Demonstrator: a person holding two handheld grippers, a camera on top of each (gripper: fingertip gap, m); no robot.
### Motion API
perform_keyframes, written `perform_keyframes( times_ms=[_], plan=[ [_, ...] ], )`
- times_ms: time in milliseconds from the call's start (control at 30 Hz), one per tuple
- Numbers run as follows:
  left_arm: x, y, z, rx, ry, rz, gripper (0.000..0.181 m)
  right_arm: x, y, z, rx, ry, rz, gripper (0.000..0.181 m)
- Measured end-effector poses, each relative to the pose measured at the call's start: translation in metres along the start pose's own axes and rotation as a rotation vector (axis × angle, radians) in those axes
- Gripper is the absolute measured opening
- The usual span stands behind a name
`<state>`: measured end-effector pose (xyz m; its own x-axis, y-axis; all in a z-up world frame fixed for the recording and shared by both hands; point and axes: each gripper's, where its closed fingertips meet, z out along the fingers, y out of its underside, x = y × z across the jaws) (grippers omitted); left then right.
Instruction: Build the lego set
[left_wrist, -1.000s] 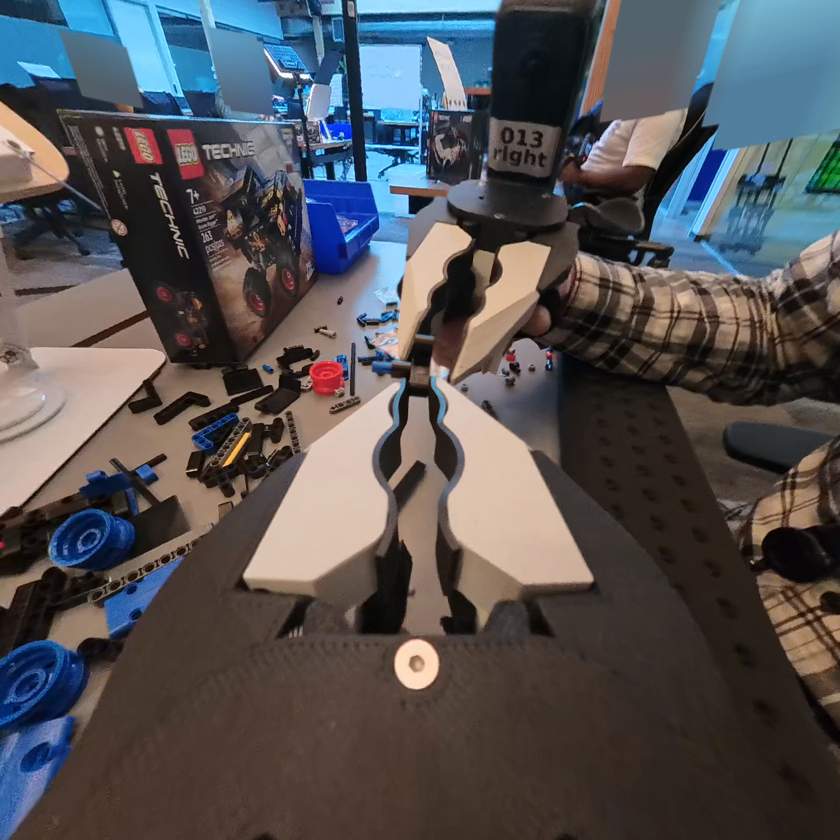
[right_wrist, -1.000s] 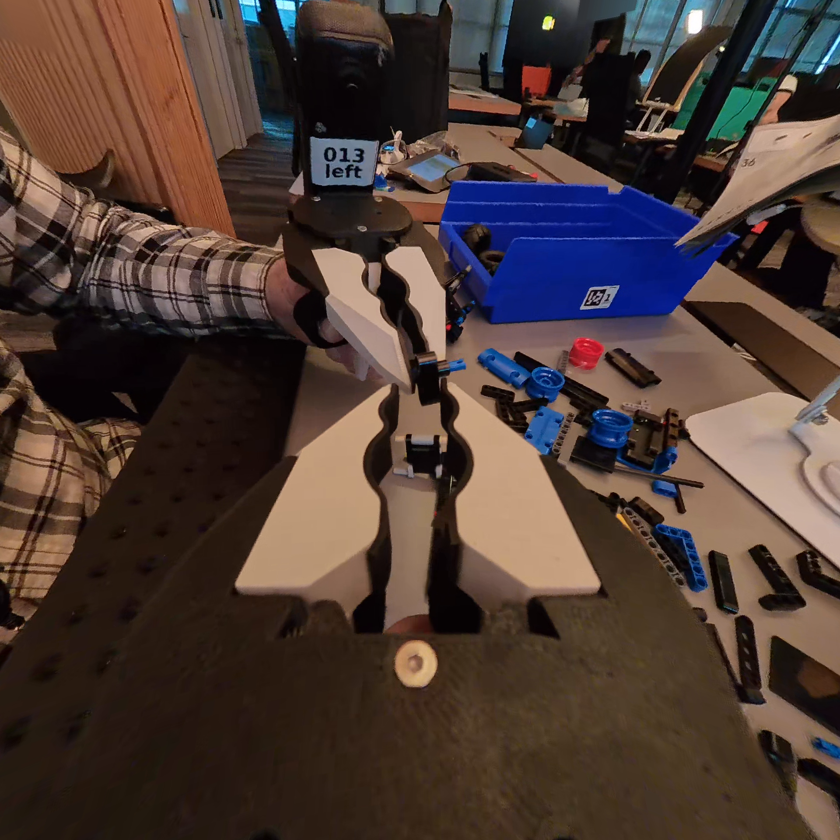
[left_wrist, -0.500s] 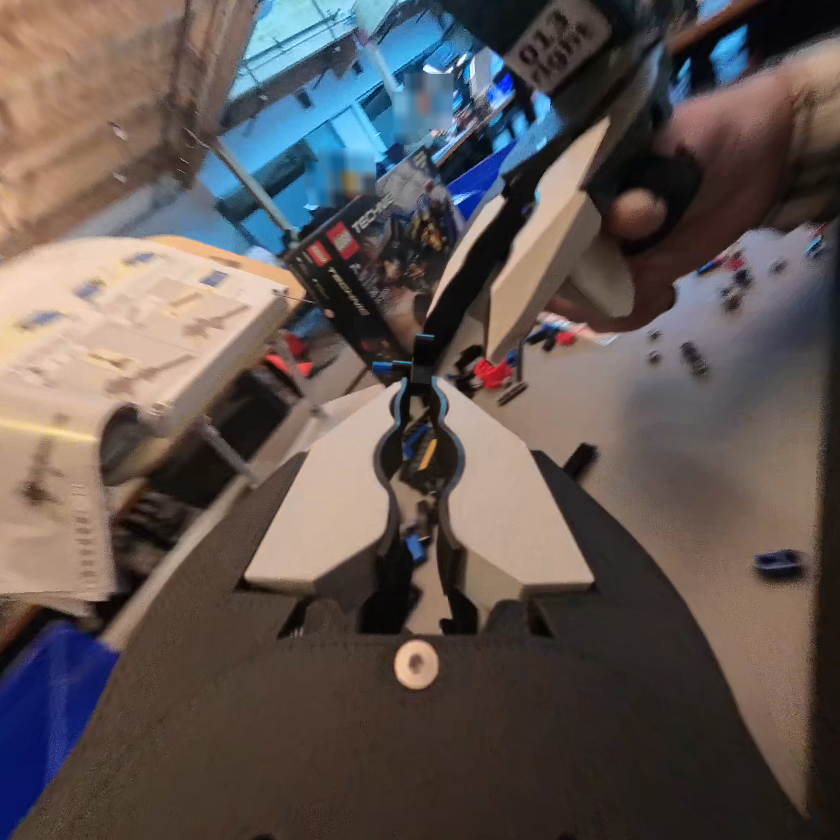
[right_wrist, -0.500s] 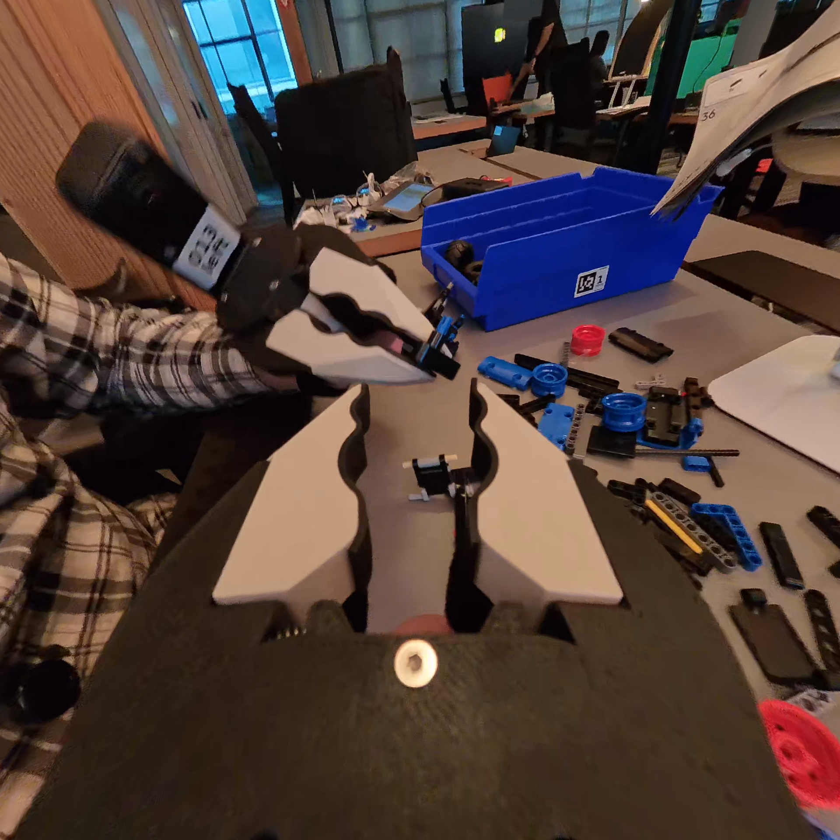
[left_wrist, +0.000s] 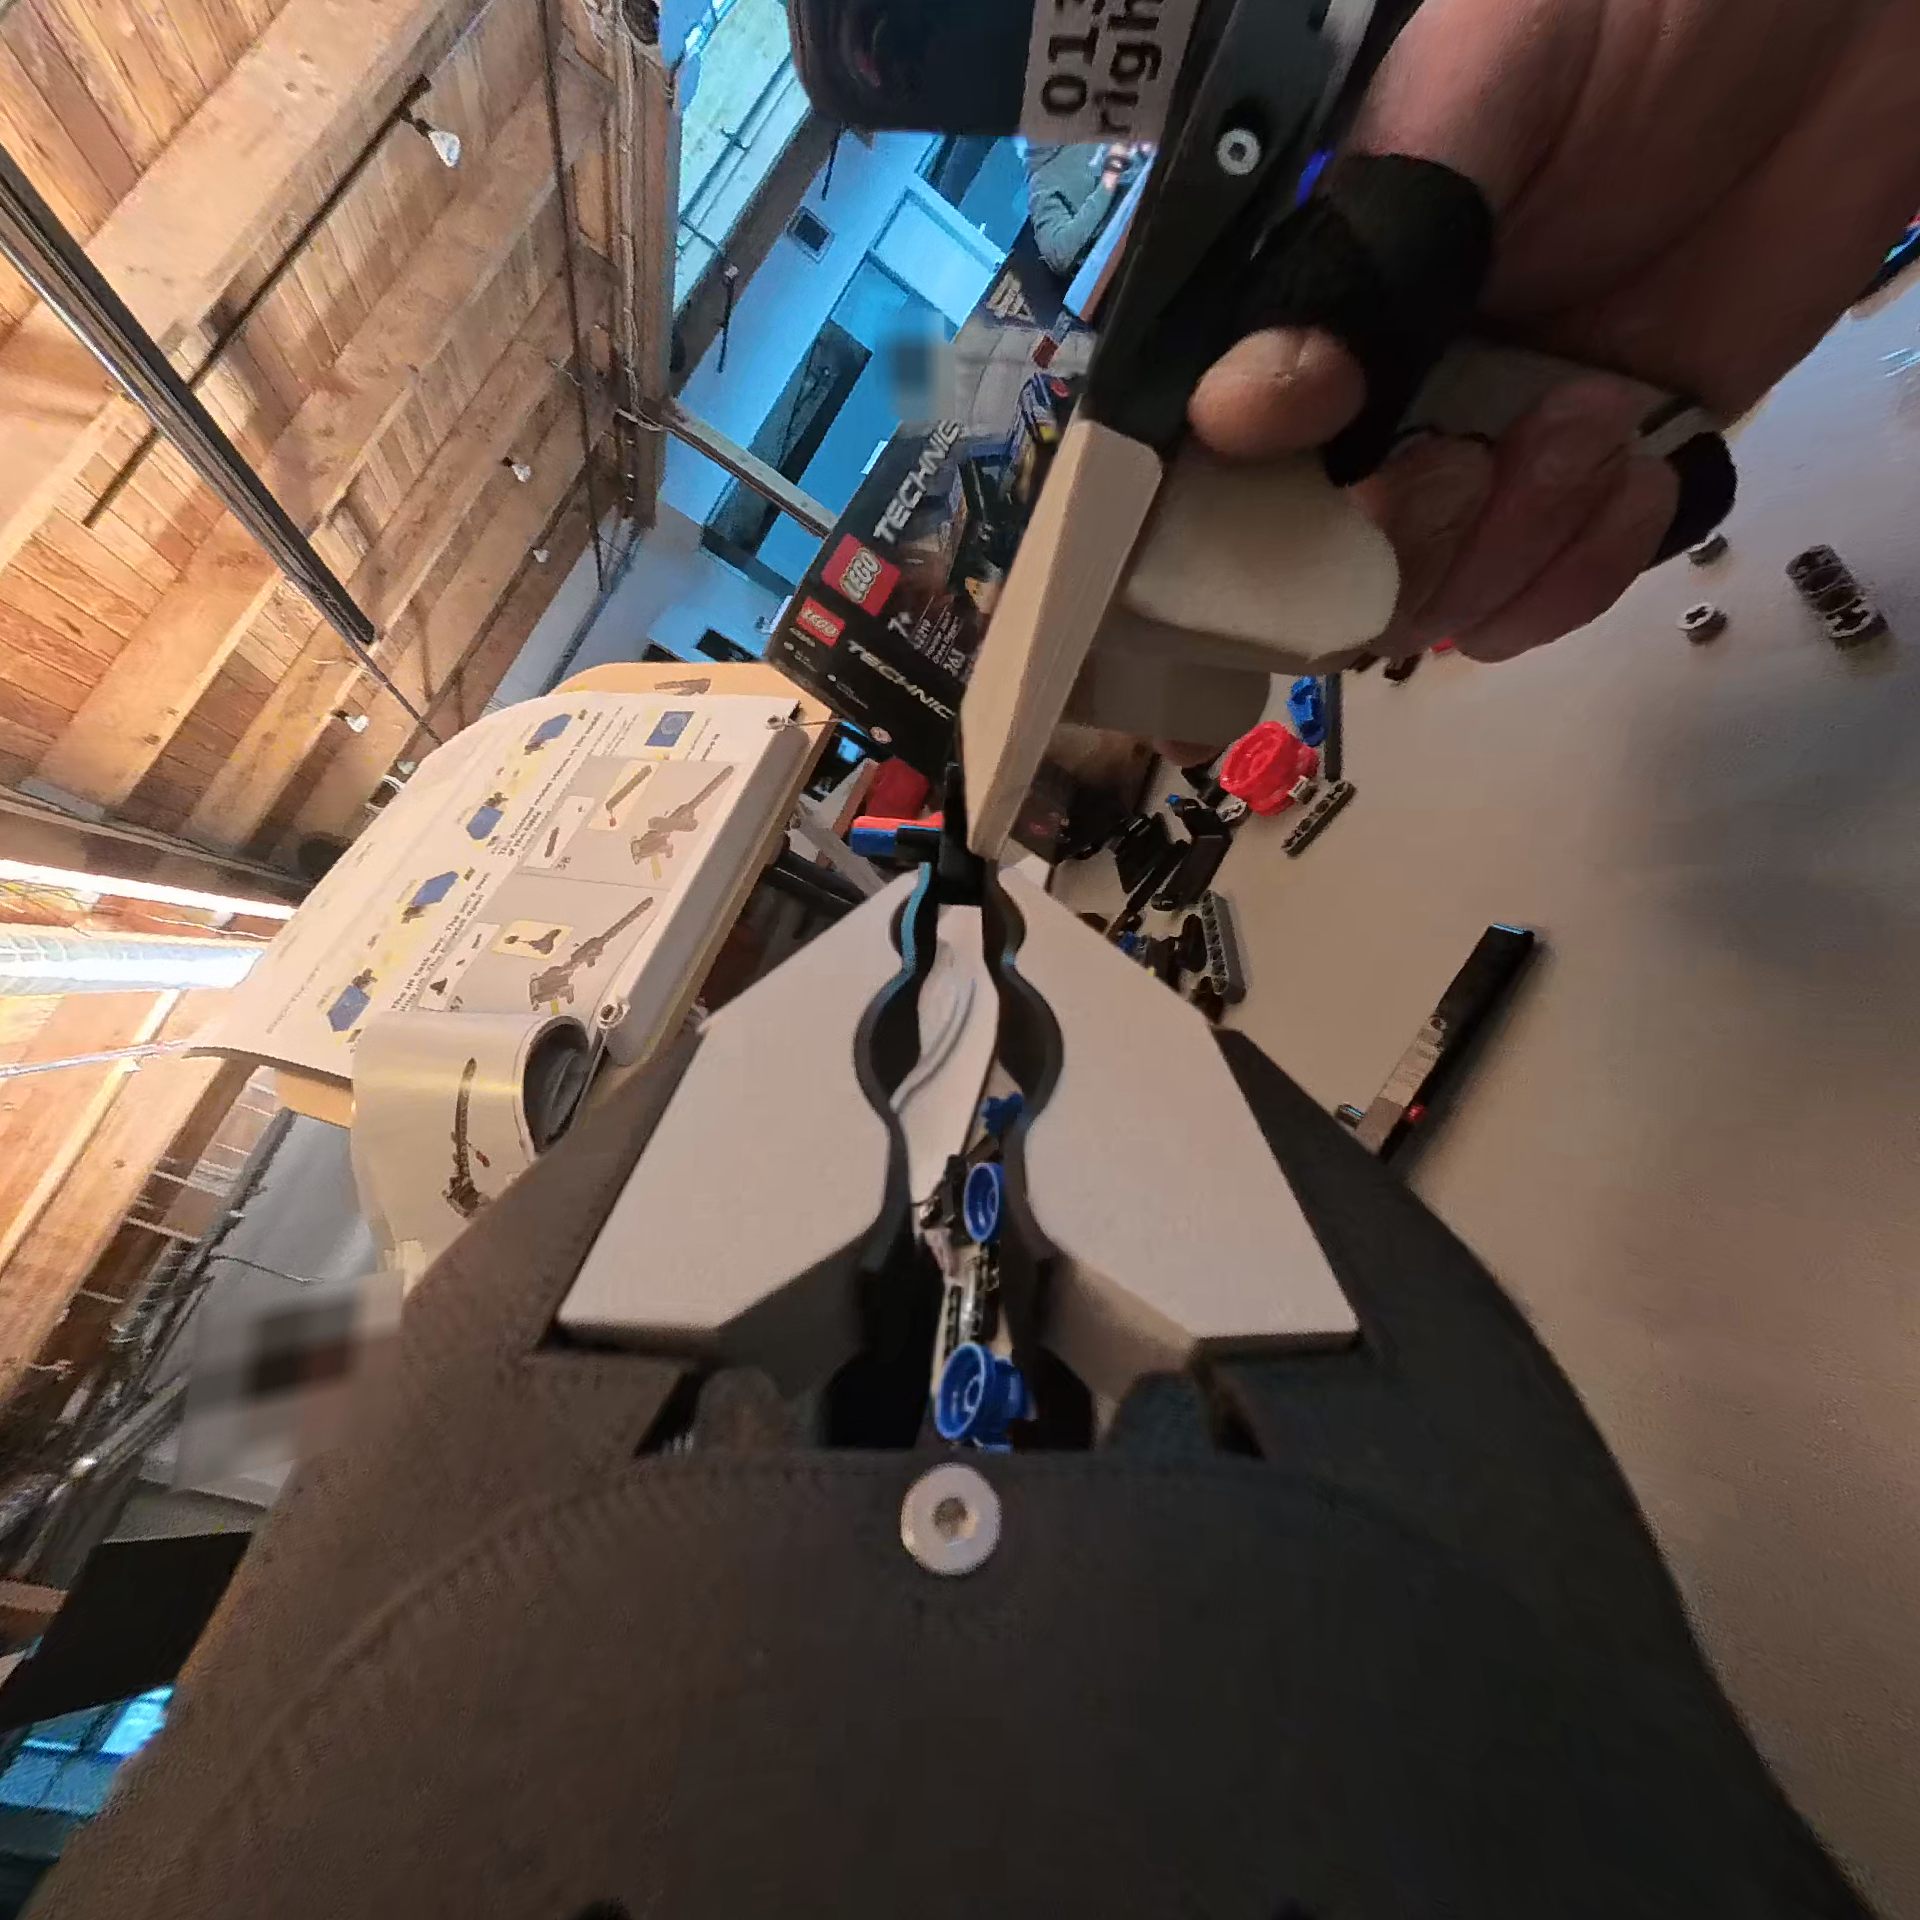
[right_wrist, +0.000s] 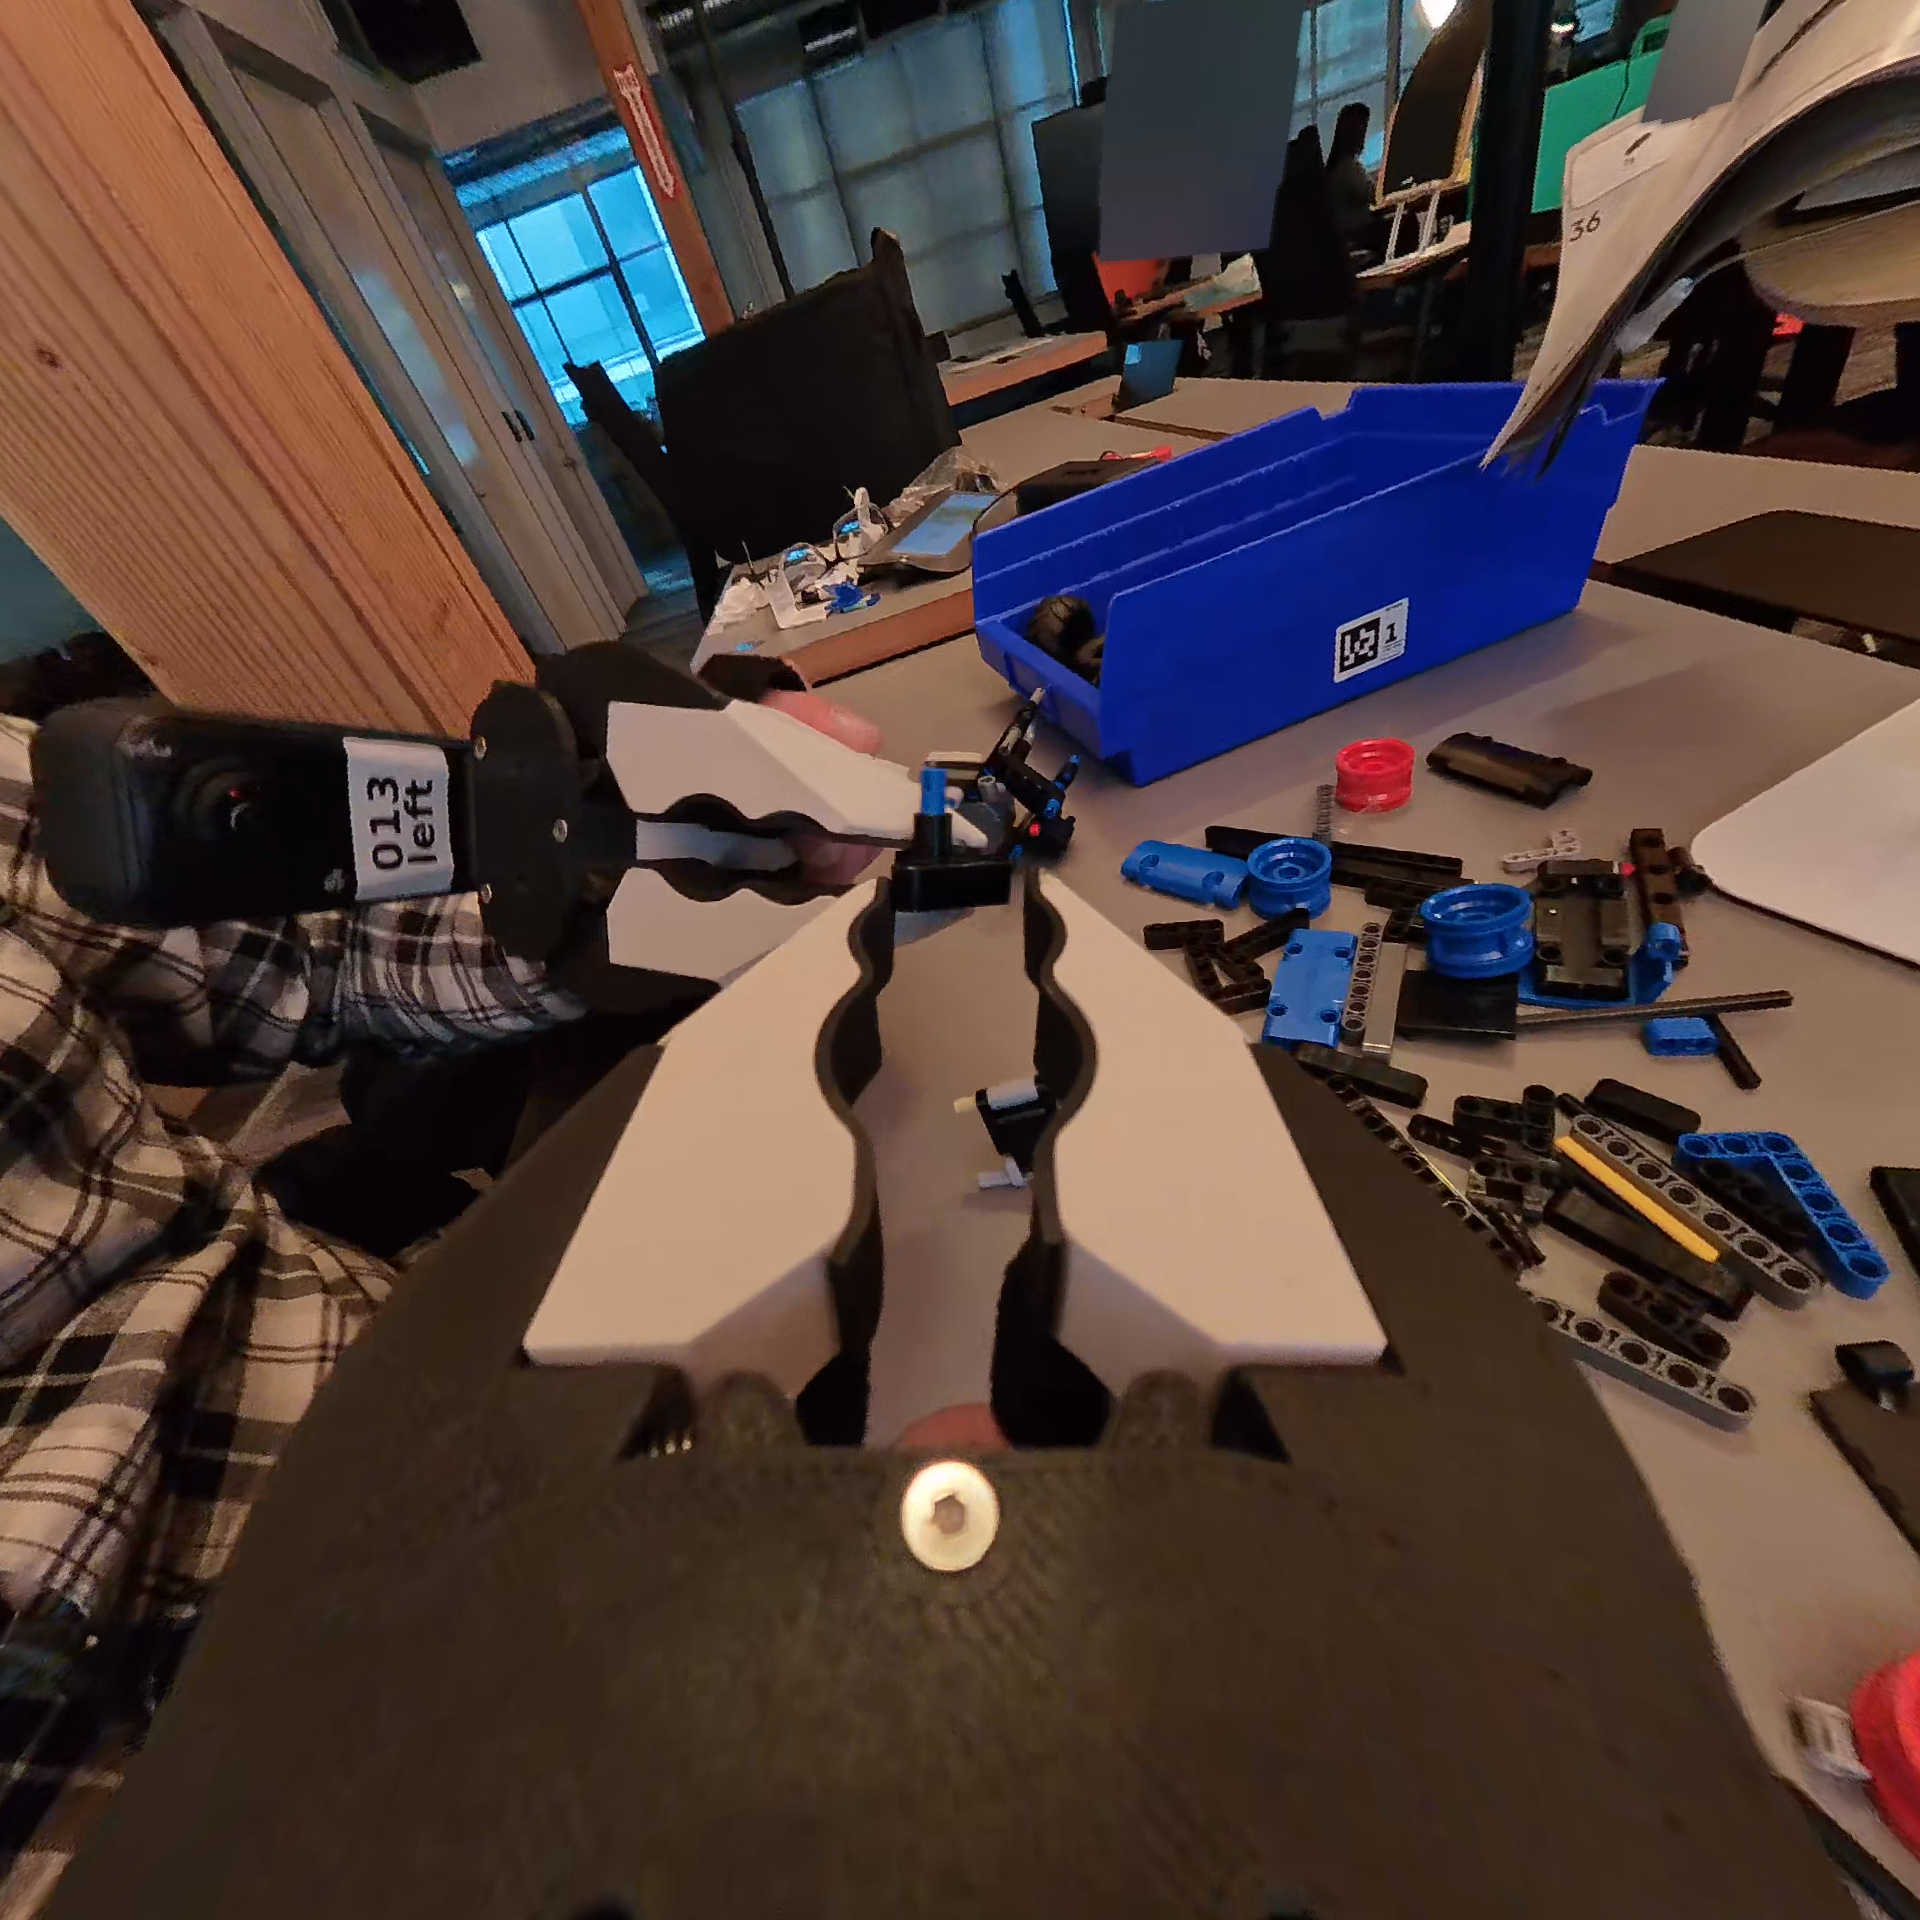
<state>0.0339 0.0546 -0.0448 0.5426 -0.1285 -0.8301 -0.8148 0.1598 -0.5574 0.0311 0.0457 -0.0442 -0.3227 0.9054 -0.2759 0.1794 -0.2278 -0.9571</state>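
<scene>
My left gripper (left_wrist: 951, 883) is shut on a small black lego piece (left_wrist: 954, 868) with a blue pin (left_wrist: 894, 836) sticking out. In the right wrist view it (right_wrist: 935, 831) reaches in from the left, lying on its side. My right gripper (right_wrist: 954, 904) is open, its tips on either side of the black piece (right_wrist: 951, 885), just below the blue pin (right_wrist: 933, 790). Whether they touch it I cannot tell. In the left wrist view the right gripper (left_wrist: 982, 831) comes down from above, held by a hand. A small black-and-white assembly (right_wrist: 1008, 1127) lies on the grey table (right_wrist: 1714, 717).
A blue bin (right_wrist: 1299, 582) stands behind. Loose black, blue and grey beams (right_wrist: 1683, 1205), blue hubs (right_wrist: 1475, 925) and a red hub (right_wrist: 1374, 774) lie to the right. An open instruction booklet (left_wrist: 540, 862) sits on a stand, with the lego box (left_wrist: 904, 623) beyond. A plaid sleeve (right_wrist: 208, 1039) is at left. My left and right fingertips are right by each other. The red hub (right_wrist: 1374, 774) is about equally far from each gripper, around 25 centimetres.
The left gripper has rolled onto its side, still holding the piece. The right gripper has opened, and its tips now sit on either side of the held piece.
</scene>
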Motion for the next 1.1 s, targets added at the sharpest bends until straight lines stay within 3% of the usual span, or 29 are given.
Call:
perform_keyframes(
  times_ms=[267, 400, 467, 533, 667, 833, 933, 1100],
  plan=[
    [0.002, -0.005, -0.002, 0.027, 0.017, -0.021, 0.009, -0.005, -0.004, -0.002, 0.027, -0.043, -0.012, 0.021],
    [-0.009, -0.003, -0.007, 0.01, 0.027, -0.148, 0.043, 0.005, -0.004, -0.008, 0.021, 0.002, -0.044, 0.021],
    [-0.015, 0.009, -0.012, -0.053, 0.082, -0.312, 0.05, 0.015, -0.002, -0.014, 0.003, 0.052, -0.074, 0.021],
    [0.006, 0.03, -0.014, -0.178, 0.235, -0.498, 0.061, 0.026, 0.004, -0.019, -0.034, 0.109, -0.112, 0.021],
    [0.053, 0.062, -0.019, -0.387, 0.402, -0.585, 0.066, 0.039, 0.013, -0.023, -0.095, 0.162, -0.138, 0.021],
    [0.082, 0.086, -0.017, -0.533, 0.516, -0.62, 0.05, 0.051, 0.033, -0.024, -0.215, 0.225, -0.206, 0.021],
    [0.09, 0.091, -0.018, -0.541, 0.585, -0.627, 0.025, 0.051, 0.037, -0.024, -0.235, 0.227, -0.213, 0.021],
    [0.086, 0.099, -0.02, -0.492, 0.678, -0.508, 0.006, 0.05, 0.046, -0.023, -0.282, 0.215, -0.219, 0.021]
  ],
)
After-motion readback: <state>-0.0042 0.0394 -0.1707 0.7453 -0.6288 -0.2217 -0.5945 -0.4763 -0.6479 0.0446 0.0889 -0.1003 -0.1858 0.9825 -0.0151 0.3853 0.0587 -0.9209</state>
